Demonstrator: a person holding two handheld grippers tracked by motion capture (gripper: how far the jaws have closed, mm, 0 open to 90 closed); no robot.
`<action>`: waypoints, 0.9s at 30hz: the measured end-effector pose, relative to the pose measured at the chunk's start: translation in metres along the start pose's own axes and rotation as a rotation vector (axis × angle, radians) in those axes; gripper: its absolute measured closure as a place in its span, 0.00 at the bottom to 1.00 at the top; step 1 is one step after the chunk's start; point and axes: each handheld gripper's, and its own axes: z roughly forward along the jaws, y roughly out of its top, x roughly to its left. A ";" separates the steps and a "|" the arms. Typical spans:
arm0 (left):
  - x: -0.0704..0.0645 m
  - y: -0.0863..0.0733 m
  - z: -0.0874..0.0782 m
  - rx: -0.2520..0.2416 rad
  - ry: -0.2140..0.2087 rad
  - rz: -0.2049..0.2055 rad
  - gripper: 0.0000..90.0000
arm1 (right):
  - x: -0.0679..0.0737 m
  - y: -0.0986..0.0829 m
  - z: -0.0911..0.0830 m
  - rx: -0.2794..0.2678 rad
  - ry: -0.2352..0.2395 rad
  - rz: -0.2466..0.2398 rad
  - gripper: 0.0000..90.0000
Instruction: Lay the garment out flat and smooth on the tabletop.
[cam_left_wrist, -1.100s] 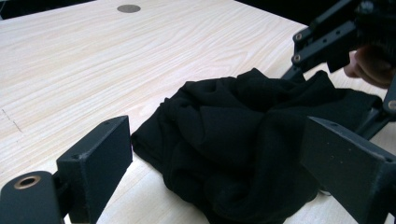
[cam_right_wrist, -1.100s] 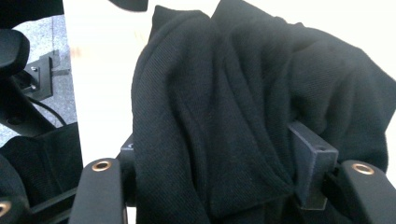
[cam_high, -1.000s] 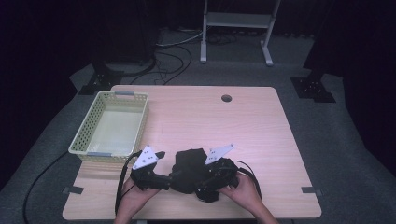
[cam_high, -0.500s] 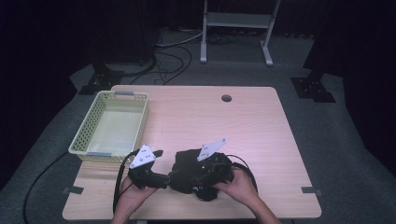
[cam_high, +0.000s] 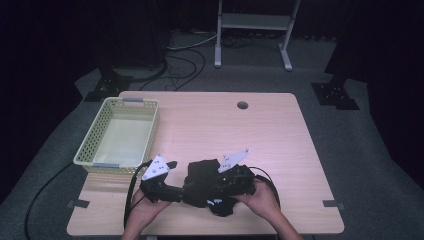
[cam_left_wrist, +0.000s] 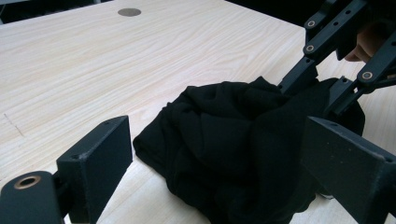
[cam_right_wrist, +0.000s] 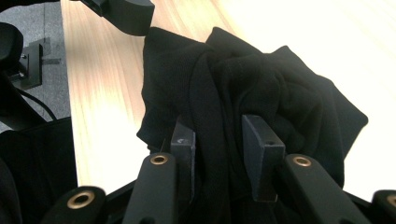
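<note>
I count 1 yellow basket (cam_high: 120, 135) at the left edge of the tabletop (cam_high: 210, 125), standing with its opening up and nothing visible inside. Next, going rightward, I have 1 left tool (cam_high: 176, 194) near the front edge, held in 1 hand (cam_high: 142, 210). From its own view the left tool (cam_left_wrist: 219, 186) has its jaws spread wide, 1 on each side of the black cloth (cam_left_wrist: 233, 140), with the near jaw apart from the fabric; I cannot tell whether the far jaw touches it.

I count 1 black cloth (cam_high: 202, 180), bunched in a crumpled heap on the tabletop between the 2 tools, near the front edge and well apart from the basket.

To the right, 1 right tool (cam_high: 217, 192) is held in the other hand (cam_high: 262, 197). In its own view the right tool (cam_right_wrist: 217, 140) has its jaws drawn narrow, pinching a fold of the cloth (cam_right_wrist: 280, 88).

Further back I note 1 round hole (cam_high: 242, 105) in the tabletop.
</note>
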 end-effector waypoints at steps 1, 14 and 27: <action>0.000 0.000 0.001 -0.002 -0.001 0.001 0.09 | 0.000 -0.001 -0.001 -0.001 -0.004 0.000 0.77; -0.003 0.006 0.003 0.000 -0.003 0.012 0.09 | -0.007 -0.013 -0.027 -0.040 -0.035 0.038 0.79; -0.009 0.012 0.013 0.015 -0.019 0.032 0.09 | -0.024 -0.040 -0.069 -0.081 -0.128 0.125 0.81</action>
